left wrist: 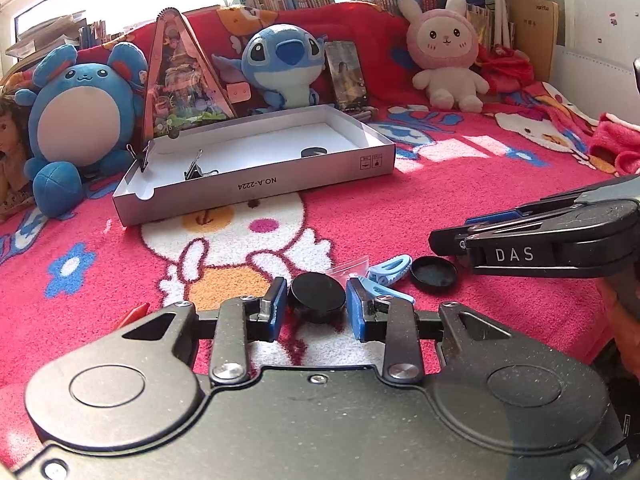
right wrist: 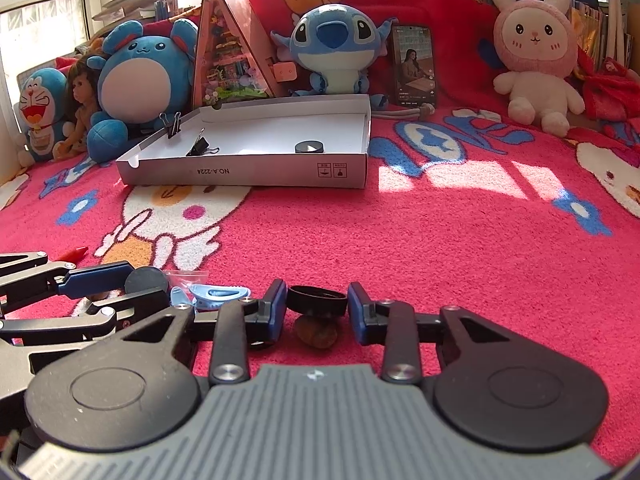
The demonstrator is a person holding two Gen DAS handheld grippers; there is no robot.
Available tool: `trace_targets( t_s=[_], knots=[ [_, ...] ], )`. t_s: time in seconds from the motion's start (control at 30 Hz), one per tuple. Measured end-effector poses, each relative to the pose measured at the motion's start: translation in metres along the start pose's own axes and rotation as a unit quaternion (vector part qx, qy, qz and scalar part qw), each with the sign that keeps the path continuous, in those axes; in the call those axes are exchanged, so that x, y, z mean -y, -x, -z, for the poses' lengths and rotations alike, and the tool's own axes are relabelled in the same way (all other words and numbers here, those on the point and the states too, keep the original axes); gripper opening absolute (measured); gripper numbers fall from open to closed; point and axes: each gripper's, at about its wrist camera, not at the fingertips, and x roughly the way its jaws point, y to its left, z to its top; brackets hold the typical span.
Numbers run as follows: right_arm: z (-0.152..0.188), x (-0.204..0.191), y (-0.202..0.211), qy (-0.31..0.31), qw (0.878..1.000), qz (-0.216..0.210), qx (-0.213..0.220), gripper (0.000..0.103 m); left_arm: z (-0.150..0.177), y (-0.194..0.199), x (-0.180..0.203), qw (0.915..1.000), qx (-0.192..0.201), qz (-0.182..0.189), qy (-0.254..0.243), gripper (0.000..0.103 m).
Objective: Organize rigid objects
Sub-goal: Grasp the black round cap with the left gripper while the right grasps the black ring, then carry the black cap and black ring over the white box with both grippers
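Note:
My left gripper (left wrist: 317, 306) has its jaws around a black round puck (left wrist: 317, 297) on the red blanket; the pads sit close to its sides, with small gaps. My right gripper (right wrist: 317, 306) has its jaws around a black round lid (right wrist: 317, 300), rim up, also with small gaps; it shows from the side in the left wrist view (left wrist: 448, 240). A light blue clip (left wrist: 390, 270) and a small clear bag (left wrist: 347, 267) lie between the two. The open white box (left wrist: 256, 184) holds two black binder clips (left wrist: 196, 170) and one black puck (left wrist: 314, 153).
A brown pebble (right wrist: 317, 336) lies under the right gripper. A red object (left wrist: 134, 314) lies left of the left gripper. Plush toys (left wrist: 280, 68), a triangular display (left wrist: 180, 76) and a phone (right wrist: 413, 66) line the back behind the box. Books stand behind them.

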Motion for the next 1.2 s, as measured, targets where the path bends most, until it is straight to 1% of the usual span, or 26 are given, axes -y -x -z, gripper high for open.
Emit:
trace_targets(
  t_s=[0.17,0.37,0.5,0.63,0.73,0.87,1.1,1.2],
  knots=[
    [-0.002,-0.001,0.001,0.002,1.000,0.003,0.007,0.039,-0.007,0.005,-0.010,0.9998,0.005,0.006,0.019,0.030],
    [-0.005,-0.003,0.003,0.003,1.000,0.001,0.013,0.039,-0.018,0.009,-0.028,0.9984,0.007,0.010,0.056,0.030],
    [-0.007,-0.006,0.003,0.006,1.000,-0.001,0.018,0.039,-0.024,0.005,-0.041,0.9971,0.003,0.007,0.076,0.030],
    [-0.012,-0.009,0.002,0.009,1.000,-0.004,0.026,0.039,-0.032,0.001,-0.055,0.9947,-0.003,0.012,0.102,0.030],
    [-0.018,-0.012,0.000,0.011,0.999,-0.008,0.034,0.039,-0.038,-0.001,-0.063,0.9938,-0.003,0.012,0.111,0.030],
    [-0.030,-0.015,-0.007,0.011,0.999,-0.016,0.043,0.039,-0.052,-0.007,-0.076,0.9931,0.001,0.008,0.117,0.030],
    [-0.054,-0.018,-0.021,0.007,0.998,-0.023,0.051,0.038,-0.081,-0.017,-0.096,0.9925,0.020,-0.002,0.121,0.030],
    [-0.067,-0.018,-0.029,0.006,0.998,-0.023,0.053,0.038,-0.096,-0.028,-0.110,0.9903,0.021,0.001,0.137,0.030]
  ],
)
